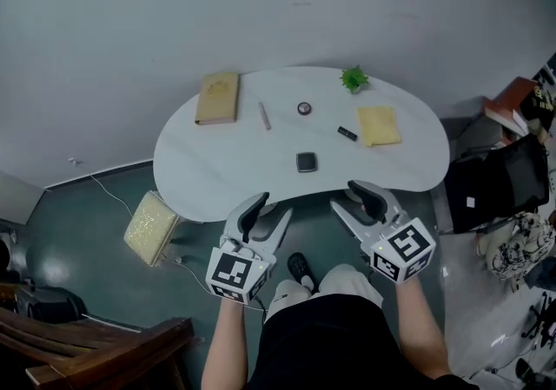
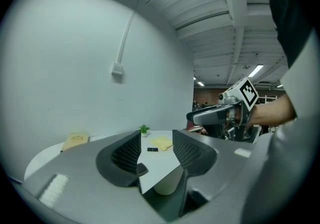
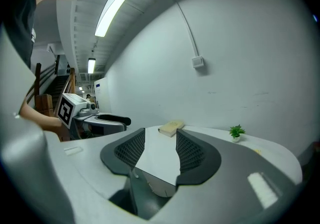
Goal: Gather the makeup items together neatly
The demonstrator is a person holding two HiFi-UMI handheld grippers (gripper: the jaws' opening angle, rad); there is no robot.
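Observation:
On the white table lie a black square compact, a small round pot, a thin pencil-like stick and a short black tube. My left gripper and right gripper hover at the table's near edge, both open and empty, short of the compact. In the left gripper view the left gripper frames the black tube far ahead. The right gripper points across bare tabletop.
A tan book, a yellow cloth and a small green plant also sit on the table. On the floor are a yellow pad at left, a wooden chair and a black bag at right.

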